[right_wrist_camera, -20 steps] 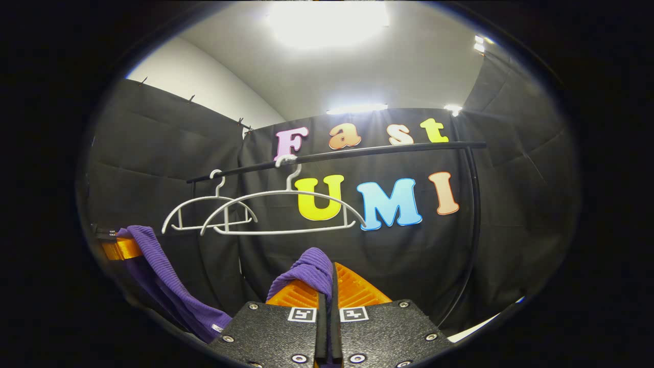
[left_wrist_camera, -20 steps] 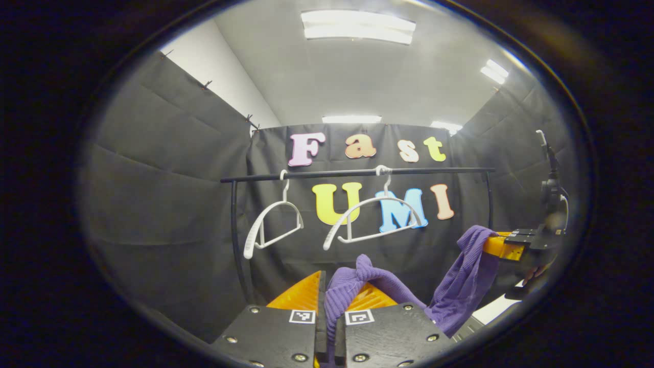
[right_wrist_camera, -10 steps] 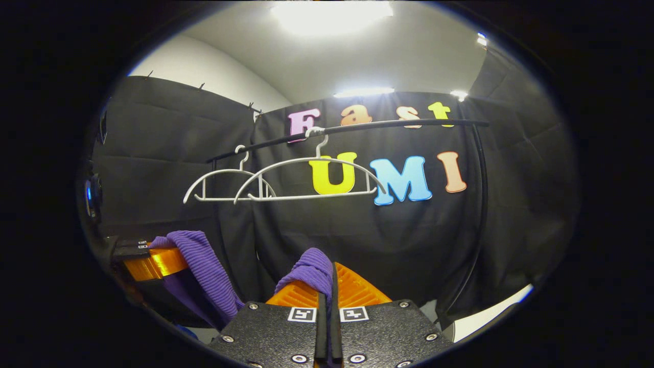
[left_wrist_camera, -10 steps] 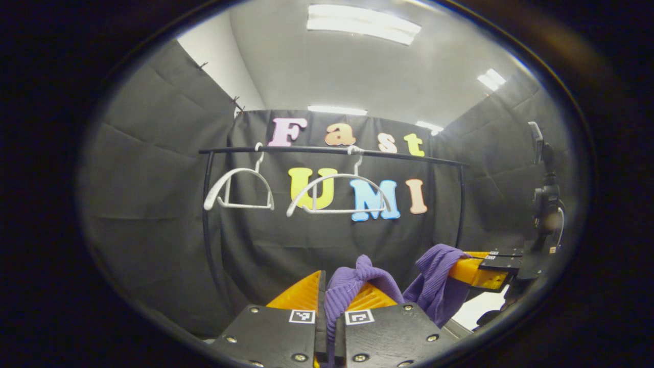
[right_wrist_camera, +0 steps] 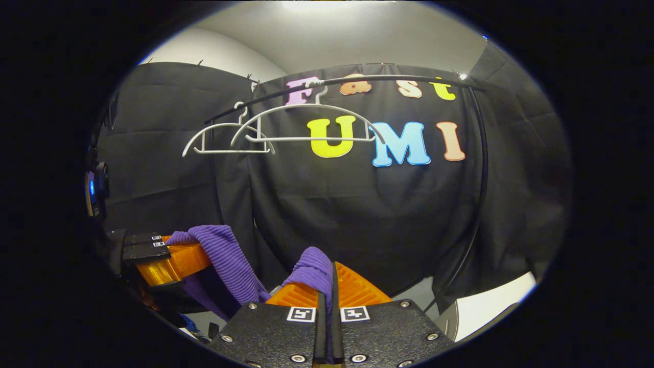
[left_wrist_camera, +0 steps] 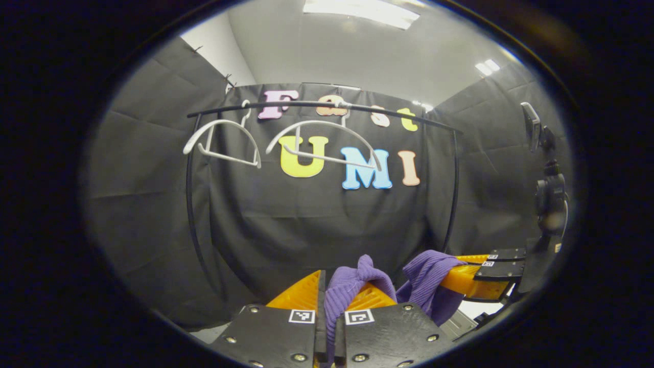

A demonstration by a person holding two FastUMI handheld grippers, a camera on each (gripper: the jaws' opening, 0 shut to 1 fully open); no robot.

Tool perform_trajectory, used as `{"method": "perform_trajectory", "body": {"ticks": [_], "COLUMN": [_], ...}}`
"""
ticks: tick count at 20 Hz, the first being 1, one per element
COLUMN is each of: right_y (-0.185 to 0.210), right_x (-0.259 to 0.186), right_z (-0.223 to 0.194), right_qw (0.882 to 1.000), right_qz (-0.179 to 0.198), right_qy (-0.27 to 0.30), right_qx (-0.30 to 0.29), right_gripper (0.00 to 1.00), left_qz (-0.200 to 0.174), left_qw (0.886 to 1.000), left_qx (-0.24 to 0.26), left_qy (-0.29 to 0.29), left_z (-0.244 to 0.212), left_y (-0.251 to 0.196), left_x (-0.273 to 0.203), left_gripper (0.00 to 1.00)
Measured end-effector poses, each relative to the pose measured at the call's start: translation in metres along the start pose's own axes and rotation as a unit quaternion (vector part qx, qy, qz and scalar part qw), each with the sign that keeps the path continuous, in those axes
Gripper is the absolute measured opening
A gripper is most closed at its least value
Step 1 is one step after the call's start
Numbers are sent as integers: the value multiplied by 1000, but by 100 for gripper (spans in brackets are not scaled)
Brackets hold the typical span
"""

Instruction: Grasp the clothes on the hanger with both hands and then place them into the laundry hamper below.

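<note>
Looking through the left gripper view first:
left gripper (left_wrist_camera: 329, 286): pinching tight on the purple garment (left_wrist_camera: 352, 283), both orange fingers pressing a bunched fold
right gripper (left_wrist_camera: 472, 278): sitting off to the right, clamping another part of the same cloth
hangers (left_wrist_camera: 327, 138): hanging bare on the black rail (left_wrist_camera: 317, 105), up high and well apart from the cloth

Switching to the right gripper view:
right gripper (right_wrist_camera: 327, 283): squeezing shut on a purple fold, cloth poking up between the fingers
left gripper (right_wrist_camera: 171, 260): showing at the left, gripping the garment, fabric draping down beside it
hamper: can't tell where it's sitting, something pale (right_wrist_camera: 485, 312) peeking at the bottom right, too cut off to call
</note>
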State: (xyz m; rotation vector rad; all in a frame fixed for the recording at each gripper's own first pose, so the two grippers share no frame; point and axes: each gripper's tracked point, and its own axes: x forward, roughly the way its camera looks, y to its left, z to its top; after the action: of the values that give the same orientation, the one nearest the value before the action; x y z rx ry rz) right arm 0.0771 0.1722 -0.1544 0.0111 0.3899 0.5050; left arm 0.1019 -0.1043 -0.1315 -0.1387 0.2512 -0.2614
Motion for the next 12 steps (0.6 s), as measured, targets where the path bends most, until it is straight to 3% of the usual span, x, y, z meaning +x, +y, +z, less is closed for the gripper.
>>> {"method": "perform_trajectory", "body": {"ticks": [3,4,9,10,12], "right_y": [-1,-2,-12,-13,-10], "right_x": [6,9,14,15,13], "right_z": [-31,-41,-94,-103,-124], "right_qw": [1000,999,994,992,988], "right_qz": [-2,-3,-4,-3,0], "right_qy": [29,40,112,125,152], "right_qx": [-5,-7,-4,-6,-6], "right_gripper": [4,5,5,6,6], "left_qz": [9,11,28,30,32], "left_qw": [999,999,994,992,989], "left_qx": [-3,-4,-6,-6,-5], "left_qy": [31,42,108,120,143], "left_z": [-30,-41,-100,-109,-131], "left_y": [3,7,22,25,28], "left_x": [1,5,10,11,8], "left_gripper": [10,6,6,10,6]}}
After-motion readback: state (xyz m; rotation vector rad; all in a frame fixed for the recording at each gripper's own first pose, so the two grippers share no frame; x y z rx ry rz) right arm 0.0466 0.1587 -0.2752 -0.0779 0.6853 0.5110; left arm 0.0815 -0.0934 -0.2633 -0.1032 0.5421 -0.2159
